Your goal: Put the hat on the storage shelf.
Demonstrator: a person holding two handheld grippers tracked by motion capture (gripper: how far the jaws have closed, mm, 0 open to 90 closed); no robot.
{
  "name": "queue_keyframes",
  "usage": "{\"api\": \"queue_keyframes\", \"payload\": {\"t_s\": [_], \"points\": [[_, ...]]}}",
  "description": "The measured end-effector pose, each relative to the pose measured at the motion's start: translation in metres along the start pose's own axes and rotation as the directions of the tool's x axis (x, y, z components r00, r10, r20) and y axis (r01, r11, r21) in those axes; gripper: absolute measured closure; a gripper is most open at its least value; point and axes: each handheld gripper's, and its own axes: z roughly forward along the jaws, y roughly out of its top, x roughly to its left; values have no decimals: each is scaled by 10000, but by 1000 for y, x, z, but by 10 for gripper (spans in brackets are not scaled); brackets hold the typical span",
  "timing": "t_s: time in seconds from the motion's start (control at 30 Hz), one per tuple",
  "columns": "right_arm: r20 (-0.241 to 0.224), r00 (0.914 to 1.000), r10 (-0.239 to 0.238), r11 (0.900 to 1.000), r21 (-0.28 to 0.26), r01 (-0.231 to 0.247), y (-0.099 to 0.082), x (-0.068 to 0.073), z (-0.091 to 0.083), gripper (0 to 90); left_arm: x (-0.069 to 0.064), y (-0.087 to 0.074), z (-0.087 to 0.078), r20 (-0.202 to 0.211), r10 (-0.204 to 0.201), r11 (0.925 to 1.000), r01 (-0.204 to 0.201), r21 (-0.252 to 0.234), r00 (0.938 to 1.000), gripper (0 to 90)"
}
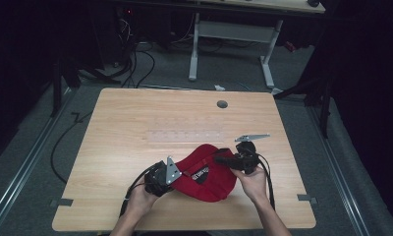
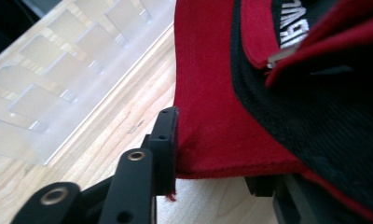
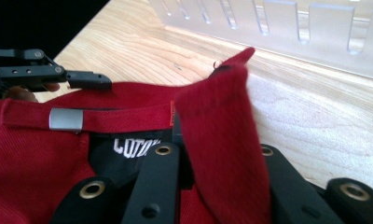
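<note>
1. High view: a red cap [image 1: 211, 174] lies lower centre of the frame on the worktop [image 1: 116, 128], stretched between both claws, its long axis running left to right. The left claw [image 1: 171, 173] meets its left edge, the right claw [image 1: 223, 158] its upper right edge.
2. Left gripper view: the left claw [image 2: 212, 154] is narrow, clamped on the cap's red edge at lower centre.
3. Right gripper view: the right claw [image 3: 217, 156] pinches an upright red fold at centre frame; a slotted clear plate [image 3: 287, 32] lies beyond.
</note>
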Motion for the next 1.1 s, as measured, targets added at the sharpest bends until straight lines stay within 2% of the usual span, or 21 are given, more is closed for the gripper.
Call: {"api": "queue_keyframes", "payload": {"t_s": [0.07,0.1,0.17,0.33,0.43,0.5,0.53,0.57,0.6,0.67,0.7,0.87,1.03,1.1], "points": [[43,9999,-101,9999,-98,101,0,0,0,782,0,1,-1,108,-37,10000,37,16,9999,665],[97,9998,-195,9997,-160,197,0,0,0,776,-2,3,-4,324,7,10000,-10,99,9995,678],[51,9997,-239,9994,-230,240,0,-1,0,764,-4,4,-5,399,-18,10000,14,99,9992,691],[-274,9996,-16,9990,-456,4,2,-4,-1,686,-9,8,-10,900,86,9987,-130,490,9959,751],[-419,9991,102,9966,-809,-135,2,-7,-5,614,-12,9,-12,983,258,9983,-307,486,9948,785],[-411,9991,131,9923,-1228,-181,2,-8,-10,583,-13,10,-14,1062,285,9980,-343,537,9939,798],[-411,9991,131,9923,-1228,-181,2,-8,-10,583,-13,10,-14,1062,285,9980,-343,537,9939,803],[-400,9991,128,9891,-1460,-185,3,-9,-13,568,-15,11,-16,1138,301,9978,-366,555,9931,803],[-314,9994,125,9819,-1887,-182,4,-10,-19,540,-16,11,-16,1189,337,9975,-408,573,9923,811],[-306,9994,158,9798,-1988,-216,4,-10,-20,531,-17,12,-17,1179,443,9966,-521,641,9920,816],[-294,9992,253,9720,-2329,-314,6,-12,-26,507,-17,13,-17,1159,433,9966,-511,654,9923,824],[-246,9993,288,9508,-3080,-350,10,-15,-49,479,-11,20,-23,1080,119,9971,-198,729,9941,852],[-98,9997,210,9467,-3213,-231,9,-18,-58,459,-6,21,-25,987,-133,9978,67,663,9950,852],[86,9996,264,9444,-3280,-221,5,-20,-60,450,-2,23,-26,904,-498,9975,450,543,9947,851]]}}
